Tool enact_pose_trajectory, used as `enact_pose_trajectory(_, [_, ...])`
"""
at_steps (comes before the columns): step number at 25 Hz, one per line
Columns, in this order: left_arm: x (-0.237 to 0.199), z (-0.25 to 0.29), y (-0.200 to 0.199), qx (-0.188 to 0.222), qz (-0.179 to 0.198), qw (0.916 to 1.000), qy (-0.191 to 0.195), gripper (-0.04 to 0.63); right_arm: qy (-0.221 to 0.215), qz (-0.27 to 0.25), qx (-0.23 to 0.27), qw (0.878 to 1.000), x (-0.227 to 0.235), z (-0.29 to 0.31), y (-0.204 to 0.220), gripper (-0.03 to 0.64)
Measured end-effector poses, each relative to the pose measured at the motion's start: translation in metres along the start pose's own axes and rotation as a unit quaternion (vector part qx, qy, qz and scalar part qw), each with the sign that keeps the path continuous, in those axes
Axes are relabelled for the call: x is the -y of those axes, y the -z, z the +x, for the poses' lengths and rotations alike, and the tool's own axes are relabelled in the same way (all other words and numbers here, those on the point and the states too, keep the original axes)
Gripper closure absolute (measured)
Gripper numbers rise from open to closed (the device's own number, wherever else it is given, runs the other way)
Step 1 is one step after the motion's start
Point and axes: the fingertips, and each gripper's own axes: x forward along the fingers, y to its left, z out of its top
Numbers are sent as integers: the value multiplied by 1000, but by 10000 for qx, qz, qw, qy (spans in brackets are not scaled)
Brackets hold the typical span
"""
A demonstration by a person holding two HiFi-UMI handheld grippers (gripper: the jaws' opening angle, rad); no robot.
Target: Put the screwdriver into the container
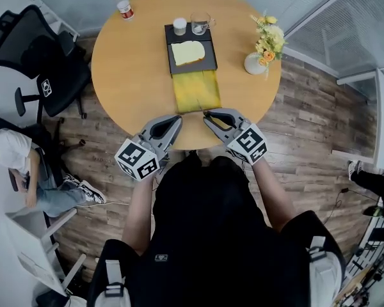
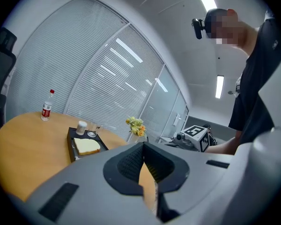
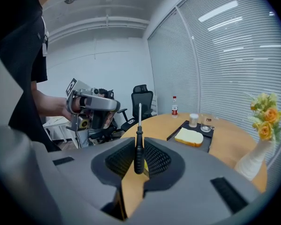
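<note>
A screwdriver (image 3: 138,149) with a black and yellow handle stands upright between the pads of my right gripper (image 3: 138,157), which is shut on it; its metal shaft (image 3: 139,116) points up. In the head view that right gripper (image 1: 208,115) hovers over the near edge of the round wooden table (image 1: 128,62). My left gripper (image 1: 177,118) is beside it. In its own view the left gripper (image 2: 143,156) has its pads together with nothing between them. Farther along the table lies a black tray (image 1: 208,66) with a slice of bread (image 1: 187,52), a white cup (image 1: 180,25) and a glass mug (image 1: 200,24).
A yellow cloth (image 1: 196,90) lies between the tray and my grippers. A white vase of flowers (image 1: 256,62) stands at the right, a small bottle (image 1: 123,6) at the far left. A black office chair (image 1: 45,62) and a seated person (image 1: 13,152) are left of the table.
</note>
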Motion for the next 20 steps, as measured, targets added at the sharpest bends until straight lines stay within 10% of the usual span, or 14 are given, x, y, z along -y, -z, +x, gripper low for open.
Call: enact_pose_trajectory(20, [-32, 34, -16, 128, -98, 9989, -438, 589, -414, -228, -433, 9979, 55, 21, 16, 563])
